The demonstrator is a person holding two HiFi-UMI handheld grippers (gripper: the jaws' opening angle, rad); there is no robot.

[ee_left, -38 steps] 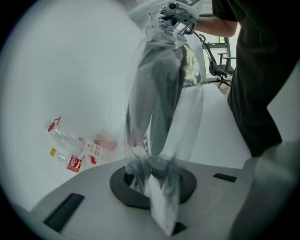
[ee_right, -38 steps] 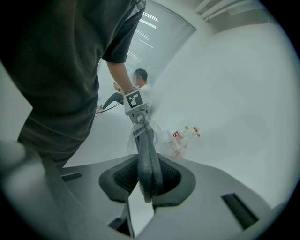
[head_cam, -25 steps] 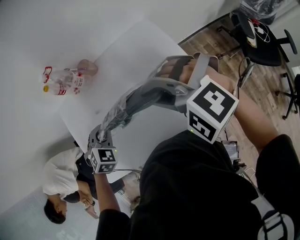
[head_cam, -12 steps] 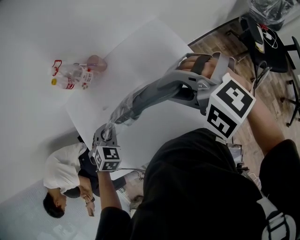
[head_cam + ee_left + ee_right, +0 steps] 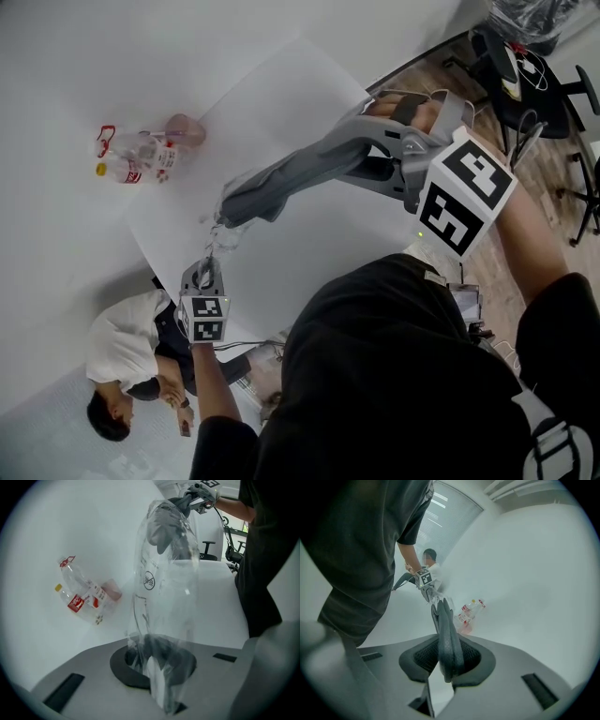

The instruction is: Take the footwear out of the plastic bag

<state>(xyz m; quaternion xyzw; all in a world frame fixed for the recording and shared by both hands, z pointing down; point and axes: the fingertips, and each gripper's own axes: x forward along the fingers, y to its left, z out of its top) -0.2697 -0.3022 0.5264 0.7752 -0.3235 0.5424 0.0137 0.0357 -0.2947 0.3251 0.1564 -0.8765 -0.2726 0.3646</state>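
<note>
The right gripper [image 5: 375, 161] is clenched on the heel end of a dark grey, strapped rubber sandal [image 5: 291, 178], which its own view shows edge-on and wedged between the two jaws [image 5: 447, 663]. The sandal hangs in the air above the white rectangular table [image 5: 309, 253], slanting down from the right gripper toward the table's near left corner. Its toe end sits inside the upper part of a clear, crinkled plastic bag [image 5: 223, 239]; the rest of the sandal is outside the bag.

The left gripper [image 5: 208, 265] is clamped on the bottom end of that bag, just above the table's near left edge. In the left gripper view the film [image 5: 164, 606] is bunched between the closed jaws [image 5: 159, 681] and rises in a stretched tube to the grey toe [image 5: 166, 527]. A round printed mark shows on the film partway up.

Each gripper carries a white cube with black square markers, the left one [image 5: 204, 319] small in the head view, the right one [image 5: 464, 192] large and close.

Two clear plastic bottles with red and white labels [image 5: 127, 159] lie beside a pale pink cup [image 5: 185, 129] by the table's far left edge; whether they rest on the table cannot be told.

A person in a white shirt [image 5: 122, 356] sits low beyond the near left corner. A black office chair [image 5: 525, 84] stands on the wooden floor [image 5: 553, 187] past the table's right side.
</note>
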